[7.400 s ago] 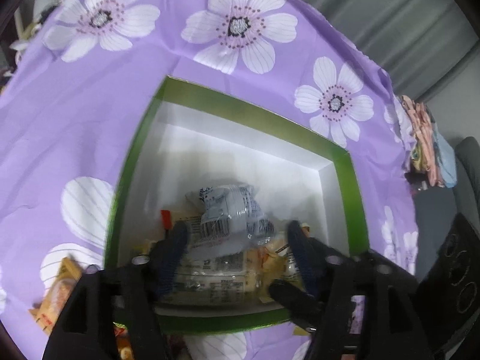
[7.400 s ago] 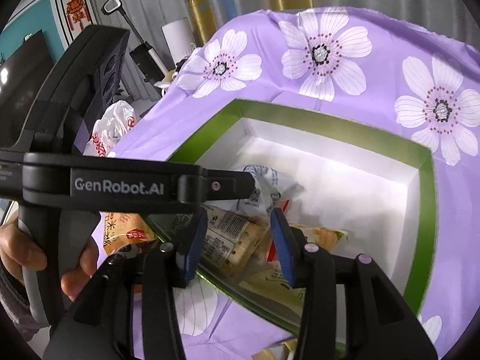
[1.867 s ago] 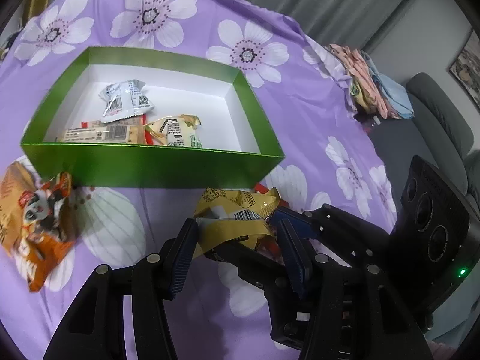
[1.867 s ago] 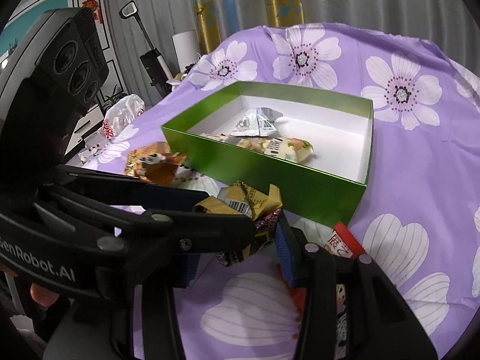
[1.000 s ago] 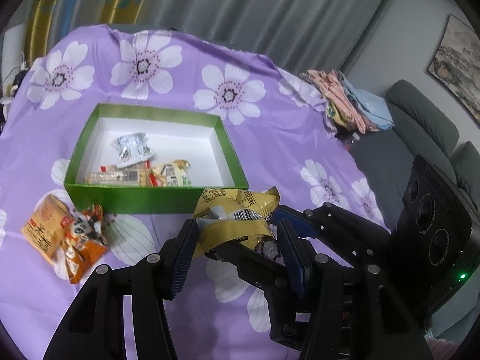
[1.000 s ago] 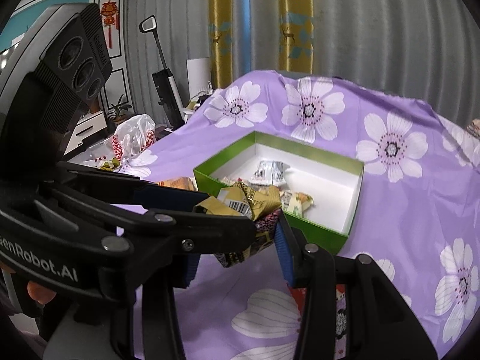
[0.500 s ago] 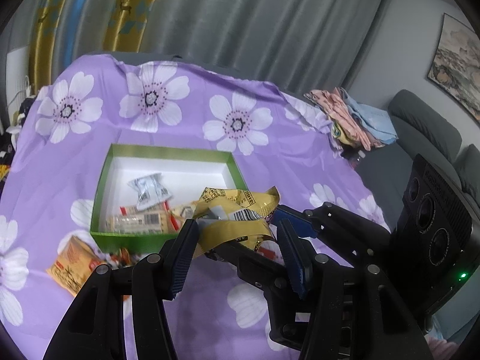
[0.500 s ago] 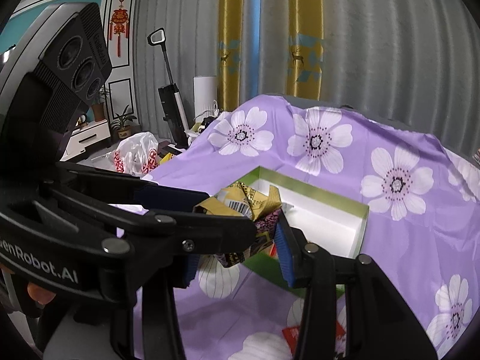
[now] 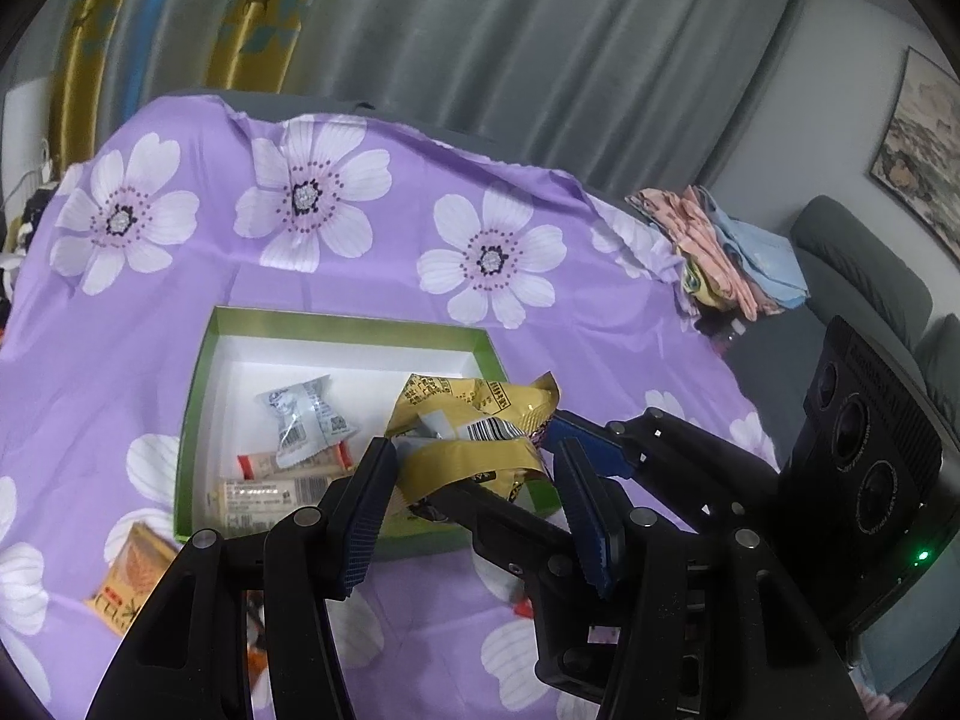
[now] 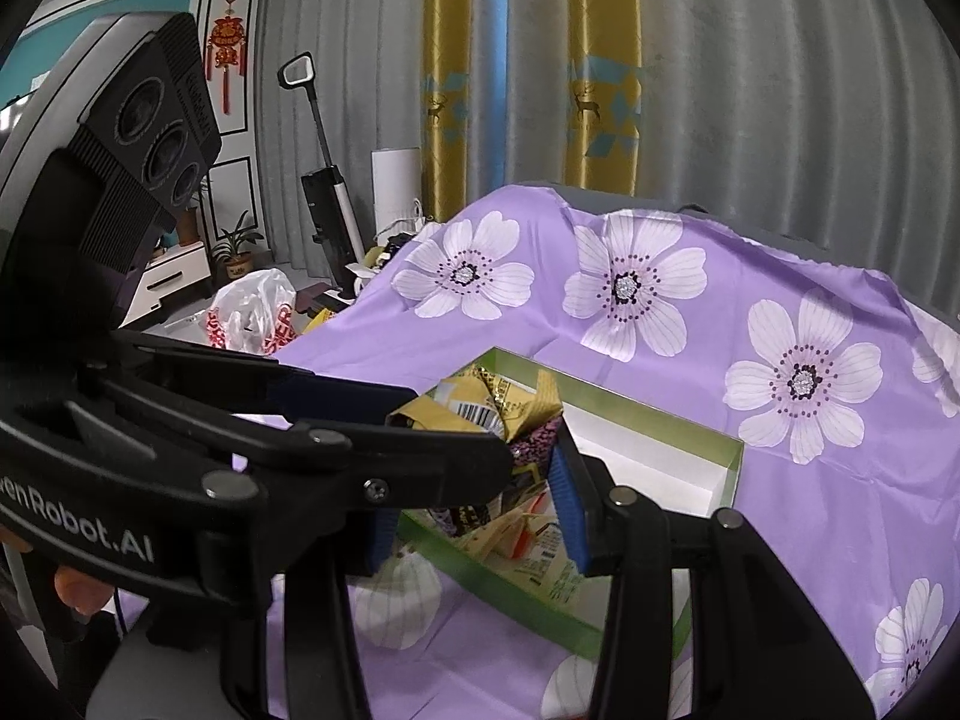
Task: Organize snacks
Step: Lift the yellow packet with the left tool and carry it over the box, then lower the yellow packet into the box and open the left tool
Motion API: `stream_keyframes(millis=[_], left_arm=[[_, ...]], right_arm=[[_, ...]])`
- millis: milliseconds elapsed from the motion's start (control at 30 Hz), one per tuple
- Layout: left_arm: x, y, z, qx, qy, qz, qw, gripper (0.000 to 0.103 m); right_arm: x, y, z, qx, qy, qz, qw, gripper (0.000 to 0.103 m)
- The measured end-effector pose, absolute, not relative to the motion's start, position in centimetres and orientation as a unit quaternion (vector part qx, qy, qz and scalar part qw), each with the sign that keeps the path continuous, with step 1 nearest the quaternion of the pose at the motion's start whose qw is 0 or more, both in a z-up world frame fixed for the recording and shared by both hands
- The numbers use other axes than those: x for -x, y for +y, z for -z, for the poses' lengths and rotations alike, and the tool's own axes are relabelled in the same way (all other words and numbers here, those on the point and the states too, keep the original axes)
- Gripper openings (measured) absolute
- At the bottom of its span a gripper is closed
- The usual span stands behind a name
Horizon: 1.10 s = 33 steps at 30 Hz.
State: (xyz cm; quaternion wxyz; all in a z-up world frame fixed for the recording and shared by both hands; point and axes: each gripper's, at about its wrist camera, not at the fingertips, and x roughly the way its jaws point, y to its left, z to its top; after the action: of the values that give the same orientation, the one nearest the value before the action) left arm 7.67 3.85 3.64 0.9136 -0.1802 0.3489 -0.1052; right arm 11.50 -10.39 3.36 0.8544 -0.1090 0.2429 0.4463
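Two tools (image 9: 474, 504) (image 10: 474, 510) partly closed, both gripping one crinkled gold foil packet (image 9: 474, 420) (image 10: 480, 408).

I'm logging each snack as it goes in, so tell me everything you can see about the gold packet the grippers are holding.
The gold packet is crinkly, shiny foil, badly crumpled, with a white barcode patch, black print and a dark speckled part underneath. The left gripper and the right gripper both pinch it, each set of blue pads closed on its sides. It hangs in the air above the near edge of the green box, touching nothing else.
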Motion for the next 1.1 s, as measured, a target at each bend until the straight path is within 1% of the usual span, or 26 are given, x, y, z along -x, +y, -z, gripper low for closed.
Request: stream_keyframes(millis=[467,700,1100], left_arm=[[-13.3,4.6,0.4,0.191,0.391,0.105,0.894,0.055],[-14.3,4.5,2.4,0.198,0.411,0.103,0.884,0.055],[-15.3,4.5,3.9,0.201,0.436,0.1,0.871,0.055]], right_arm=[[-16.8,-9.2,0.6,0.108,0.288,-0.436,0.846,0.044],[-17.8,-9.0,2.5,0.107,0.311,-0.432,0.84,0.044],[-18.5,-8.6,3.8,0.106,0.345,-0.423,0.831,0.045]])
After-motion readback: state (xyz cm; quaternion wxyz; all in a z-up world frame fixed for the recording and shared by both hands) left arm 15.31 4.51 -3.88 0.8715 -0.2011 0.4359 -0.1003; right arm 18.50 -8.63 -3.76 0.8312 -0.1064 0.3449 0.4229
